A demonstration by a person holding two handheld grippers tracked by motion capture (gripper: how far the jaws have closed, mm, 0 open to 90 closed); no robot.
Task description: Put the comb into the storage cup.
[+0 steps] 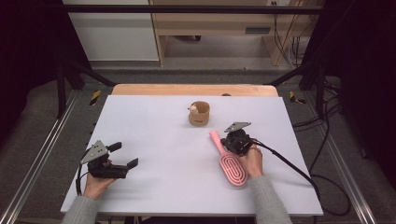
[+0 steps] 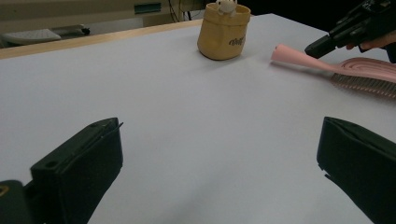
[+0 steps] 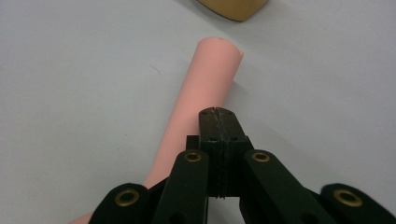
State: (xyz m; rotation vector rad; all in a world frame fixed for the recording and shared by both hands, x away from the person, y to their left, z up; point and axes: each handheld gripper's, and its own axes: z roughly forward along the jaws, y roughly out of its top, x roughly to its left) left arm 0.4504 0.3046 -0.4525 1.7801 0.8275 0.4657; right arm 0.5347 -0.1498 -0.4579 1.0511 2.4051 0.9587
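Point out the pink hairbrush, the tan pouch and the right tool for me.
pink hairbrush (image 1: 234, 171), high view, on the oval bristle head.
tan pouch (image 2: 223, 35), left gripper view, on its front wall.
right tool (image 3: 219, 122), right gripper view, at the closed jaw tips over the brush handle.

The only lettering stands on the side of the small tan cup (image 2: 223, 36), which sits on the white surface (image 2: 187, 121): a short dark word printed low on its wall, slanted and too blurred to make out. In the high view the same mark shows as a dark smudge near the bottom of the cup (image 1: 199, 114), again too small to read. No other text, number, brand or sign can be read anywhere else in the pictures.
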